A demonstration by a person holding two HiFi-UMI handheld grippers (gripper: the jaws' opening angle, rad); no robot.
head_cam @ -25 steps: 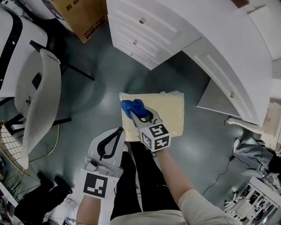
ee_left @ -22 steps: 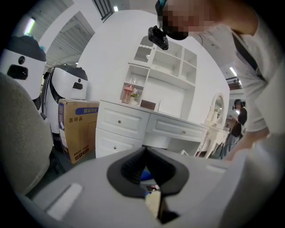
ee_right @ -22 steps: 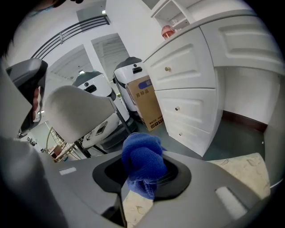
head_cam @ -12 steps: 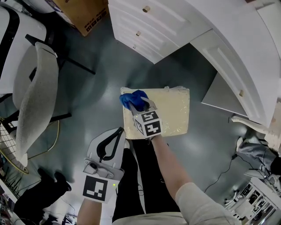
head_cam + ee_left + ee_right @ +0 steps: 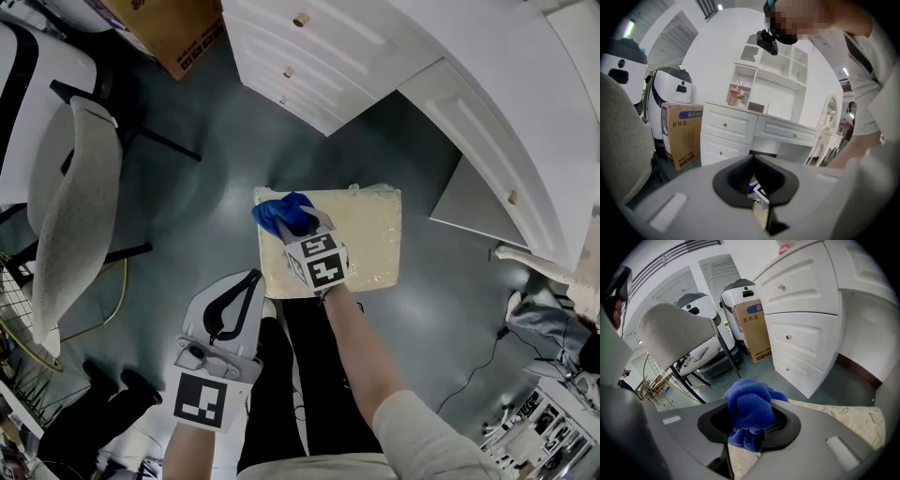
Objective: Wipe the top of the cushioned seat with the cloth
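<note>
- Cushioned seat point(image 5: 366, 234): pale yellow square top, on the grey floor point(image 5: 216, 141) just in front of the person's legs, near the white drawer unit point(image 5: 309, 56).
- Cloth point(image 5: 279, 213): blue, bunched, resting at the seat's far left corner.
- Right gripper point(image 5: 300, 232): over the seat's left side, jaws clamped on the cloth.
- Left gripper point(image 5: 253, 278): held low to the left, off the seat, jaws closed together with nothing between them.
- Chair point(image 5: 66, 216): grey, far left.
- Cardboard box point(image 5: 164, 28): far left, beside the drawers.
</note>
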